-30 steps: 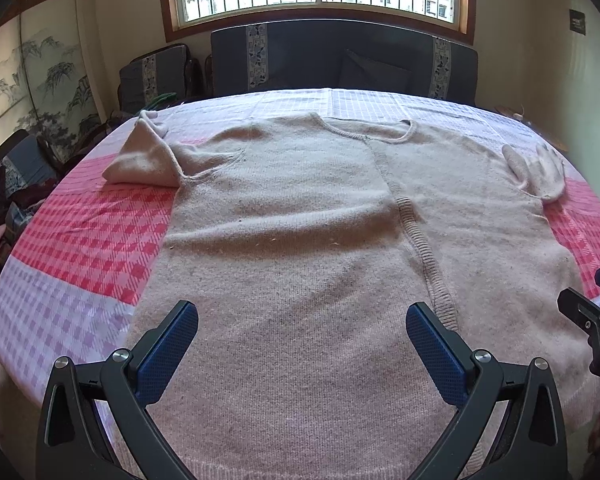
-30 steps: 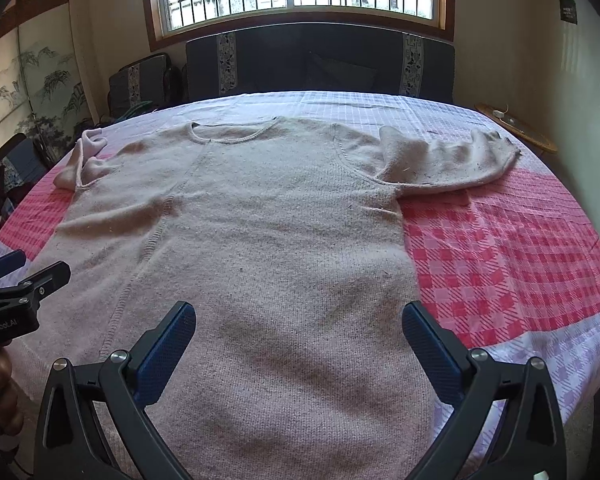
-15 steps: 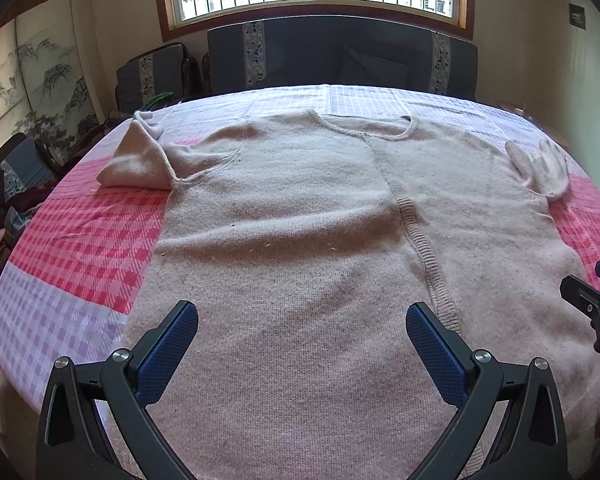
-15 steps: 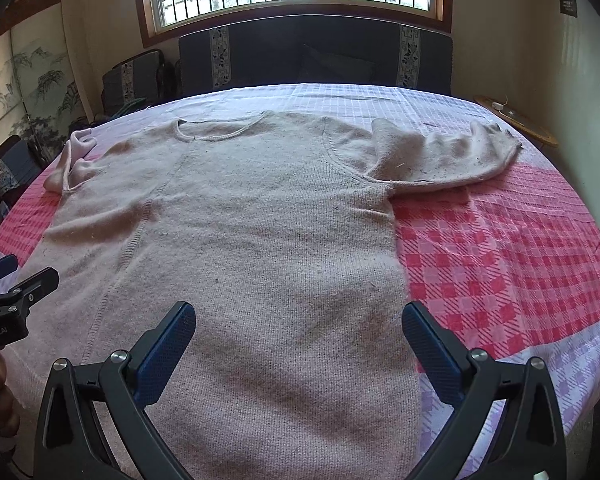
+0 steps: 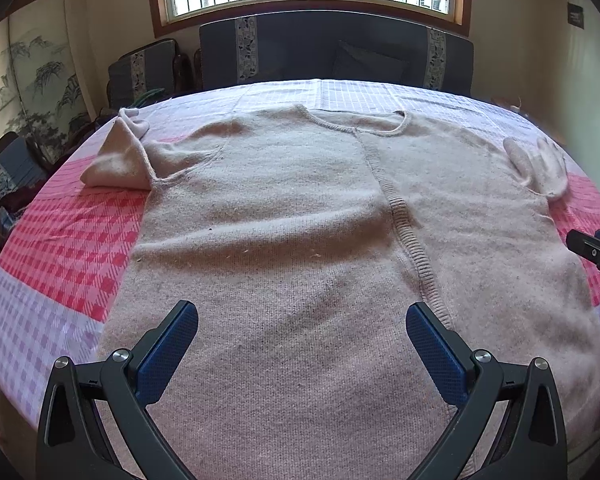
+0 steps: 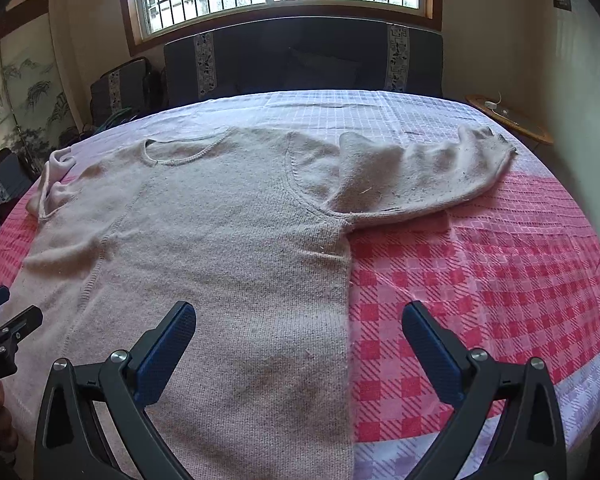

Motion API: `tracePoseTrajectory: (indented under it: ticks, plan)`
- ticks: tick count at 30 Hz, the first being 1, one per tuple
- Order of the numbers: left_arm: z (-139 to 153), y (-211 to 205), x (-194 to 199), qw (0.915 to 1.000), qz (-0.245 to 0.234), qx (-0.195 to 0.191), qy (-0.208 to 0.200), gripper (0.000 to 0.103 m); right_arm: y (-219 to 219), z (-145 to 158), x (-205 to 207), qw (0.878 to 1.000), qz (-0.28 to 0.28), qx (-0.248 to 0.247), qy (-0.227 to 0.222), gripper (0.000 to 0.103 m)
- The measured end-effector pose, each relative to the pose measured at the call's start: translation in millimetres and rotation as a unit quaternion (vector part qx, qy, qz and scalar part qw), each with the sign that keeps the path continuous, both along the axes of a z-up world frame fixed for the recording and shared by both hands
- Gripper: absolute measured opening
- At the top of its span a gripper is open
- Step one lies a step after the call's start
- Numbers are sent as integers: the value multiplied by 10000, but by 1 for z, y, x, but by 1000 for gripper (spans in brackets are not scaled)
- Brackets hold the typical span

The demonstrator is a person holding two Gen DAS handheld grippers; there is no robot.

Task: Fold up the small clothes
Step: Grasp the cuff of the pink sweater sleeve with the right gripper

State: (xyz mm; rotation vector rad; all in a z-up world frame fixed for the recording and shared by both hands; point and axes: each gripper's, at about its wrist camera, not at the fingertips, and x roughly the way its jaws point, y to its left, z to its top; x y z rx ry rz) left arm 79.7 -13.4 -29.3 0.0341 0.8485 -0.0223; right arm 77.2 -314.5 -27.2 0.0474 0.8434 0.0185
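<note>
A beige knitted sweater point(image 5: 300, 216) point(image 6: 204, 240) lies flat on the checked cloth, neckline away from me. Its left sleeve point(image 5: 120, 156) is bunched at the shoulder. Its right sleeve point(image 6: 416, 176) stretches out to the right. My left gripper point(image 5: 302, 328) hovers open over the lower middle of the sweater, nothing between its blue pads. My right gripper point(image 6: 300, 328) is open above the sweater's right side edge, one finger over the knit, the other over the cloth. The left gripper's tip point(image 6: 8, 328) shows at the right wrist view's left edge, and the right gripper's tip point(image 5: 596, 252) at the left wrist view's right edge.
A red, pink and lilac checked cloth point(image 6: 480, 280) covers the round table point(image 5: 40, 280). Dark cushioned seats point(image 5: 332, 52) stand behind it under a barred window. A painted screen point(image 5: 28, 84) is at the left. A small round side table point(image 6: 508, 116) sits at the far right.
Both grippers have drifted rightward and slightly forward over the sweater. The sweater lies as before. Both grippers stay open.
</note>
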Motion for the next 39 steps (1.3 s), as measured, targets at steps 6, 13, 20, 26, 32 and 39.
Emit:
tracePoseTrajectory:
  ticks: [6, 13, 20, 26, 32, 39]
  plan:
    - [-1, -4, 6, 10000, -25, 51, 32, 103, -62, 7, 36, 9959, 1, 900, -6, 78]
    - [-4, -8, 13, 9998, -74, 116, 155, 103, -231, -12, 111, 9595, -1179, 2557, 63, 59]
    - [-5, -19, 24, 9993, -176, 207, 265, 103, -343, -32, 168, 9298, -2038, 3061, 117, 58]
    - [-9, -25, 41, 9987, -207, 246, 408, 103, -365, -40, 205, 9322, -2115, 2936, 93, 57]
    - [-19, -23, 56, 9982, -156, 216, 545, 103, -375, -43, 232, 9275, -2116, 3083, 6, 57]
    - [-27, -11, 65, 9977, -22, -31, 682, 103, -373, -48, 242, 9341, -2420, 2615, 243, 9]
